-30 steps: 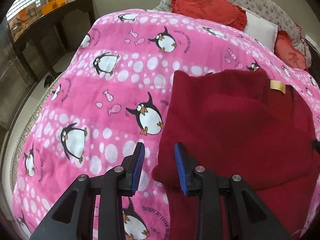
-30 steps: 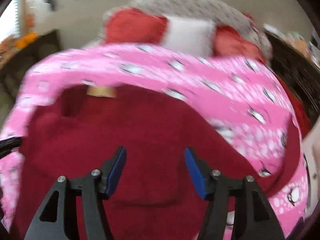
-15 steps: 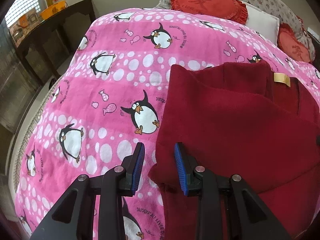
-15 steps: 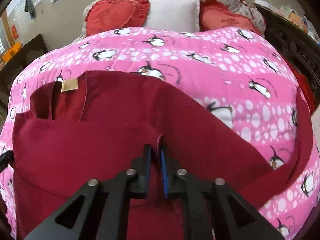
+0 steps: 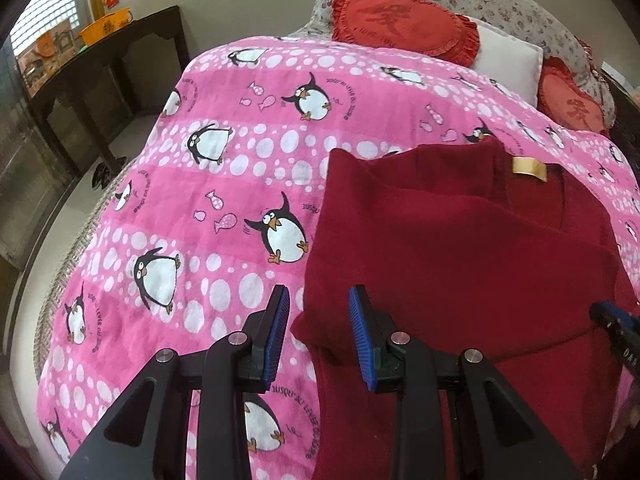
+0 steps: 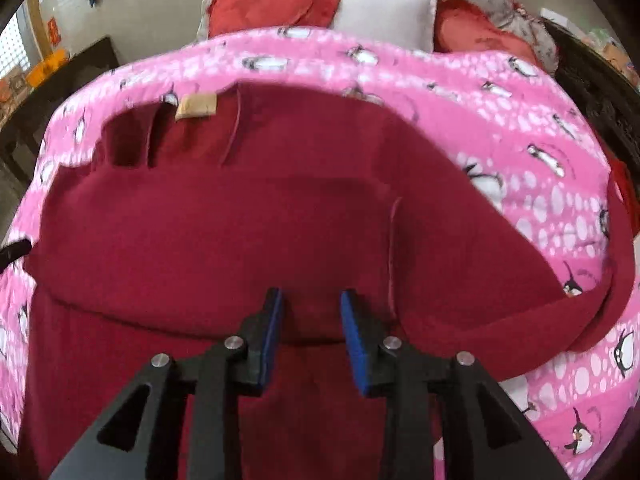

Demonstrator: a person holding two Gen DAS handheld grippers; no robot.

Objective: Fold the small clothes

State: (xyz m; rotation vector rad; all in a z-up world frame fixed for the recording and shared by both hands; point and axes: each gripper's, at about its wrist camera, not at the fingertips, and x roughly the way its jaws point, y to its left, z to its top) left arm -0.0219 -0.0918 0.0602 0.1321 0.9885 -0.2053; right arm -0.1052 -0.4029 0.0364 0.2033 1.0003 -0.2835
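Here, in the left wrist view, your left gripper (image 5: 318,332) hangs over the near left corner of the dark red sweater (image 5: 460,248), jaws apart at a moderate gap with nothing between them. Its left blue pad (image 5: 277,336) sits over the pink penguin blanket (image 5: 224,184); its right blue pad (image 5: 362,338) sits over the folded edge of the sweater. The sweater lies flat on the right half of the blanket, upper layer folded across the body, with a tan label (image 5: 529,168) showing at the neck on the far side. The tip of your right gripper (image 5: 614,326) enters at the right edge, over the sweater. Beyond the blanket lie two red cushions (image 5: 400,20) and a white pillow (image 5: 506,60); a dark table (image 5: 100,68) stands at the far left.

In the right wrist view, your right gripper (image 6: 310,334) is over the middle of the sweater (image 6: 248,216), jaws apart at a narrow-to-moderate gap and holding nothing. This view is motion-blurred, so whether the pads (image 6: 269,340) touch the fabric cannot be told. A sleeve (image 6: 600,304) trails off to the right across the blanket (image 6: 500,120). The label (image 6: 197,106) is at the upper left.
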